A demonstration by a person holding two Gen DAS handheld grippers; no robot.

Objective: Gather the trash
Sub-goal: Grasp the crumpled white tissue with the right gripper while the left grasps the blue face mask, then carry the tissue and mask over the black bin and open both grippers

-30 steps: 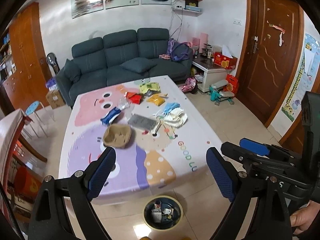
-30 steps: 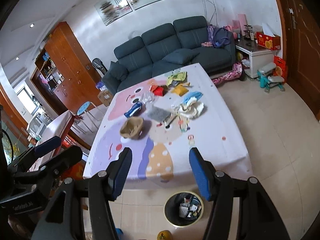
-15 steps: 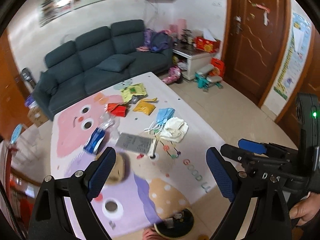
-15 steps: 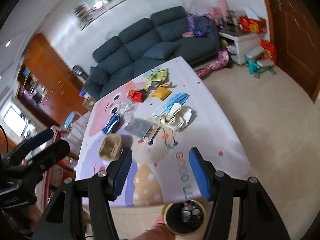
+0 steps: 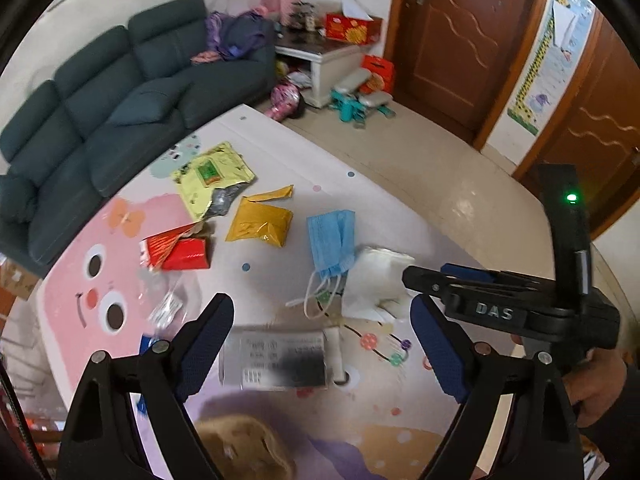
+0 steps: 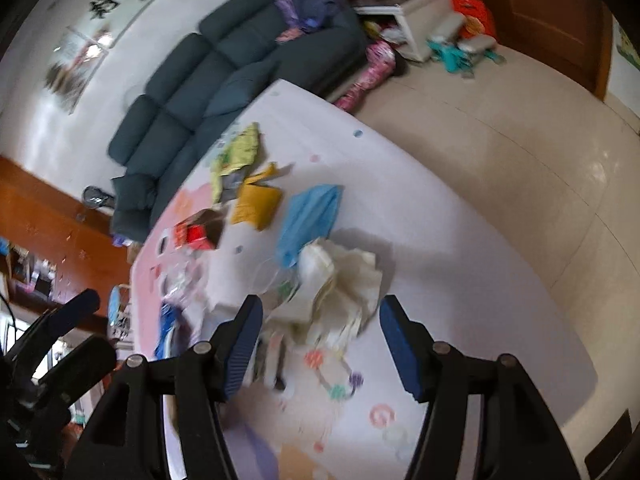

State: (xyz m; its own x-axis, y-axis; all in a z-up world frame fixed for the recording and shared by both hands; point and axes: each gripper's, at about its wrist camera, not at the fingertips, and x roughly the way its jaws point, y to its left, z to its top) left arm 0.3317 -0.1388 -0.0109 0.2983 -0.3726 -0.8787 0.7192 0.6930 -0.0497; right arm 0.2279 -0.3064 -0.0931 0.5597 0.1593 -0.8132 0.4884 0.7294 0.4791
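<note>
Trash lies spread on a table with a cartoon cloth (image 5: 280, 280). In the left wrist view I see a grey printed wrapper (image 5: 276, 360), a blue face mask (image 5: 332, 236), crumpled white tissue (image 5: 380, 284), a gold packet (image 5: 262, 222), a red packet (image 5: 180, 250), a yellow-green bag (image 5: 212, 174) and a brown paper bowl (image 5: 244, 448). My left gripper (image 5: 320, 352) is open above the grey wrapper. My right gripper (image 6: 320, 344) is open just above the white tissue (image 6: 344, 284), beside the blue mask (image 6: 308, 216); it also shows in the left wrist view (image 5: 480, 280).
A dark sofa (image 5: 120, 92) stands behind the table. A white side table (image 5: 320, 60) with a red box, toys on the tiled floor (image 5: 360, 100) and brown doors (image 5: 460, 40) are to the right. A wooden cabinet (image 6: 48, 232) is on the left.
Both grippers have moved forward and down over the table, close to the trash. The bin on the floor has dropped out of view. Both stay open.
</note>
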